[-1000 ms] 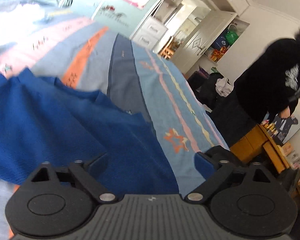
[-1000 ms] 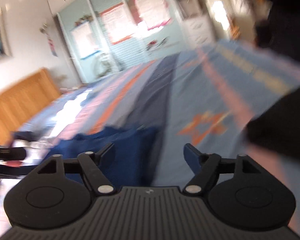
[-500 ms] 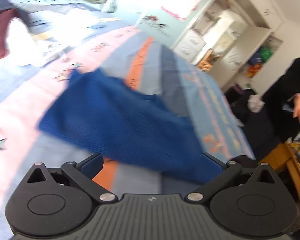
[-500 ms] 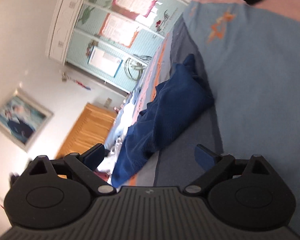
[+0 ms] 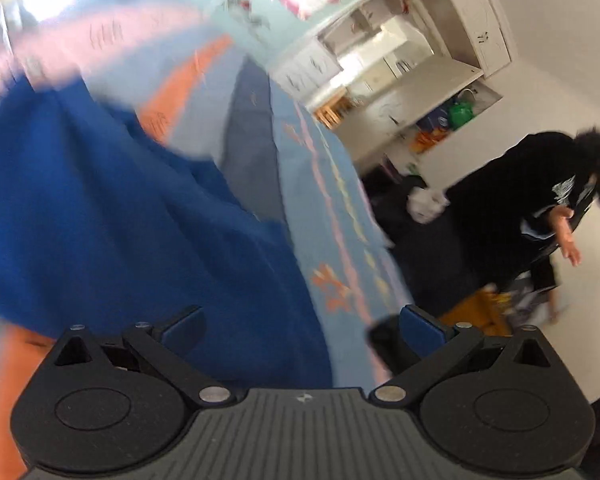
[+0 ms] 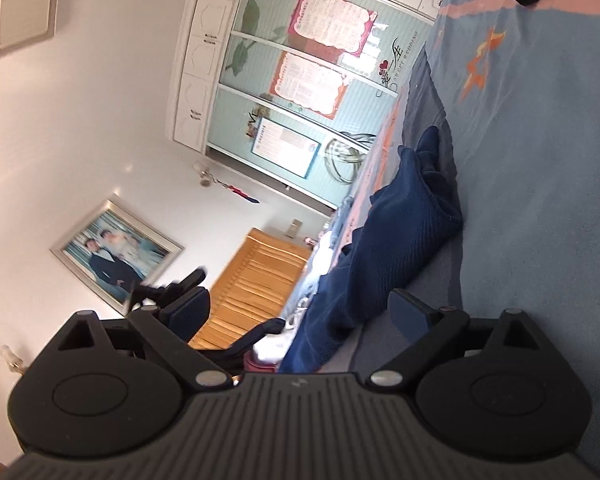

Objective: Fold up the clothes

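Note:
A dark blue knit garment (image 5: 112,216) lies crumpled on the striped bedspread (image 5: 324,184). My left gripper (image 5: 300,328) is open and empty just above its near edge; this view is blurred. In the right wrist view, rolled sideways, the same garment (image 6: 396,240) lies bunched on the bed (image 6: 540,200). My right gripper (image 6: 300,312) is open and empty, close to the garment's near end. The other gripper (image 6: 172,284) shows at the left behind it.
A person in black (image 5: 540,200) stands to the right of the bed beside a wooden stand (image 5: 472,312). White cupboards (image 5: 412,72) are behind. A wardrobe (image 6: 292,92), a wooden headboard (image 6: 256,284) and white clothes (image 6: 268,350) show in the right wrist view.
The left gripper has swung and come closer over the blue garment, blurring the view. The right gripper has stayed rolled and moved slightly nearer the garment. Both remain open.

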### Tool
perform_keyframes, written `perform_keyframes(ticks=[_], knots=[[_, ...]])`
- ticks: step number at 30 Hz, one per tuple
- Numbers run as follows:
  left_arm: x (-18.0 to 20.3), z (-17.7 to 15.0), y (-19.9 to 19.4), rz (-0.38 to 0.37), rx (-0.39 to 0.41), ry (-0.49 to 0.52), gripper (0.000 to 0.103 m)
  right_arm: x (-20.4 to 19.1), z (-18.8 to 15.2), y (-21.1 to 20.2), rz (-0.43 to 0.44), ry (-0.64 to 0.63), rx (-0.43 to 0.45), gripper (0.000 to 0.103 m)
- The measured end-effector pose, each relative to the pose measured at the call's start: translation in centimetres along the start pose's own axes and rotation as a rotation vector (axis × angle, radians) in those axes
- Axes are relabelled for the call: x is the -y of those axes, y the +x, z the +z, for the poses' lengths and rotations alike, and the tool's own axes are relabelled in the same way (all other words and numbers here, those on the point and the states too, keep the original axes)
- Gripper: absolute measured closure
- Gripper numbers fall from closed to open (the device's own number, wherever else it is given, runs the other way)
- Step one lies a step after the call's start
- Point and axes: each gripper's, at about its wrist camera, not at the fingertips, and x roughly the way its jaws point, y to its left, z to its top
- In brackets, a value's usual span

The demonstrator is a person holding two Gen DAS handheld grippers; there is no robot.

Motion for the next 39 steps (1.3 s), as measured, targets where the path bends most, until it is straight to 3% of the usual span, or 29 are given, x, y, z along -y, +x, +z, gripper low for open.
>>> perform_keyframes(ticks=[3, 4, 5, 7, 8, 10, 12, 15, 19, 21, 23, 24, 25, 27, 28, 29, 31, 34, 37, 39], knots=[[-5.0, -0.1, 0.2, 0.125, -0.009, -0.042, 0.008, 0.9, 0.5, -0.4, 0.034, 0.056, 0.016, 0.011], [-6.8, -0.2, -1.0, 0.103, 0.006, -0.050, 0.030, 1.1, 0.5, -0.4, 0.037, 0.065, 0.018, 0.013], [-8.5, -0.2, -2.5, 0.076, 0.017, -0.098, 0.043, 1.2, 0.6, -0.5, 0.040, 0.074, 0.020, 0.014], [-10.2, -0.2, -5.8, 0.089, 0.052, -0.154, 0.036, 1.4, 0.7, -0.5, 0.043, 0.085, 0.021, 0.014], [-9.9, -0.1, -7.3, 0.109, 0.067, -0.134, 0.017, 1.4, 0.7, -0.5, 0.040, 0.079, 0.016, 0.014], [-8.9, 0.2, -9.8, 0.143, 0.123, -0.101, 0.004, 1.3, 0.7, -0.4, 0.034, 0.068, 0.009, 0.014], [-7.6, 1.2, -11.1, 0.082, 0.149, -0.074, 0.004, 1.3, 0.6, -0.4, 0.034, 0.067, 0.009, 0.014], [-5.4, 3.2, -11.1, 0.056, 0.201, -0.003, 0.001, 1.3, 0.7, -0.5, 0.036, 0.071, 0.011, 0.014], [-7.4, 5.3, -7.8, 0.117, 0.159, -0.063, 0.001, 1.5, 0.6, -0.5, 0.041, 0.078, 0.012, 0.014], [-9.6, 5.1, -7.7, 0.189, 0.179, -0.086, 0.013, 1.5, 0.6, -0.5, 0.042, 0.079, 0.012, 0.014], [-11.3, 4.8, -8.4, 0.256, 0.192, -0.114, 0.047, 1.5, 0.6, -0.4, 0.043, 0.080, 0.011, 0.014], [-11.8, 4.6, -9.3, 0.283, 0.189, -0.134, 0.050, 1.6, 0.6, -0.4, 0.043, 0.081, 0.011, 0.014], [-12.3, 4.4, -10.2, 0.310, 0.186, -0.154, 0.050, 1.6, 0.6, -0.4, 0.043, 0.081, 0.011, 0.014], [-12.0, 4.3, -11.7, 0.322, 0.173, -0.120, 0.037, 1.6, 0.8, -0.2, 0.042, 0.080, 0.009, 0.014], [-11.5, 4.2, -12.5, 0.316, 0.185, -0.106, 0.019, 1.6, 0.9, -0.2, 0.042, 0.080, 0.009, 0.014], [-10.9, 4.3, -13.2, 0.286, 0.208, -0.098, 0.009, 1.6, 0.8, -0.2, 0.043, 0.082, 0.010, 0.014], [-9.6, 4.7, -13.4, 0.217, 0.241, -0.083, 0.007, 1.7, 0.8, -0.3, 0.046, 0.084, 0.012, 0.014], [-7.2, 6.3, -12.0, 0.197, 0.247, -0.039, 0.002, 1.8, 0.8, -0.3, 0.048, 0.089, 0.013, 0.014], [-6.5, 7.6, -8.8, 0.229, 0.207, -0.018, 0.002, 2.0, 0.9, -0.3, 0.054, 0.097, 0.014, 0.014], [-7.9, 7.6, -7.1, 0.298, 0.173, -0.041, 0.002, 2.1, 0.9, -0.3, 0.059, 0.103, 0.015, 0.014]])
